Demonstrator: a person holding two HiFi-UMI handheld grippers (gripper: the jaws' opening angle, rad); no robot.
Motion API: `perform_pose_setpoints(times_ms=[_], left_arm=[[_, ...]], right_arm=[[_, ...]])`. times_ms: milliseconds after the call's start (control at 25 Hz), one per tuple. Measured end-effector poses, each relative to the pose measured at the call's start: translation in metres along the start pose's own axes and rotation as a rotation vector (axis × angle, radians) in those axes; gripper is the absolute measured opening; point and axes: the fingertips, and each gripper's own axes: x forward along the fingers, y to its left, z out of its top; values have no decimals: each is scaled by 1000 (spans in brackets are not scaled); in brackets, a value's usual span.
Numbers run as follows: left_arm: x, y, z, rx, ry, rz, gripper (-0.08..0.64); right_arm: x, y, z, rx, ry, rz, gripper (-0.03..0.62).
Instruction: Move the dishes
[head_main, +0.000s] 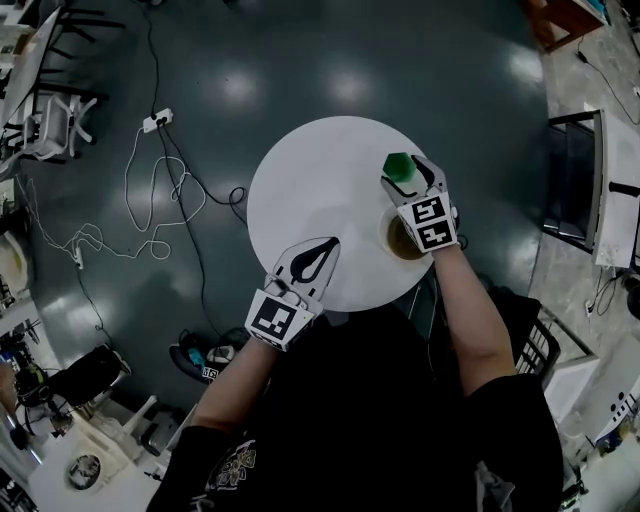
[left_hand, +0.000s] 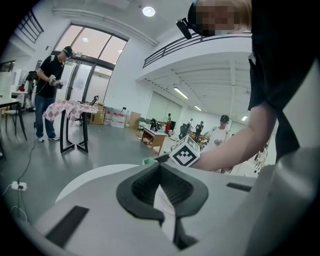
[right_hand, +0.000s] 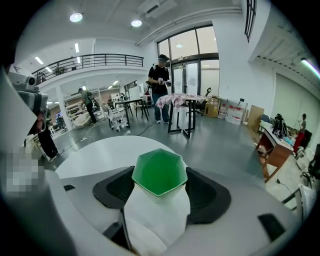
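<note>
Fingers (right_hand: 212, 192) of the right gripper (head_main: 408, 173) clamp a green-lined hexagonal cup (right_hand: 159, 174) over the round surface (head_main: 310, 180); left gripper (head_main: 326, 248) closed, empty. Keep cup upright; release clear of the edge.

Your right gripper (head_main: 404, 173) clamps the green cup (head_main: 400, 164) above the round white table (head_main: 310, 190). Your left gripper (head_main: 331, 245), jaws together, is over its near edge.
</note>
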Motion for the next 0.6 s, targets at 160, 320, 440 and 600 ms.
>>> perform_pose_setpoints(times_ms=[160,320,440,600], left_arm=[[-1,-2,-2,2,24,-15,5],[-1,-2,0,3,25,-24,5],[-4,-3,-2,4,24,-34,5],[-10,-5,-3,27,33,-68,5]], right_arm=[[-1,4,-1,-12,13,15,316],[-5,4,1,-18,14,11,318],[-12,7,4,-22,-3,8,318],[-35,11,16,-19,-52,-30,318]])
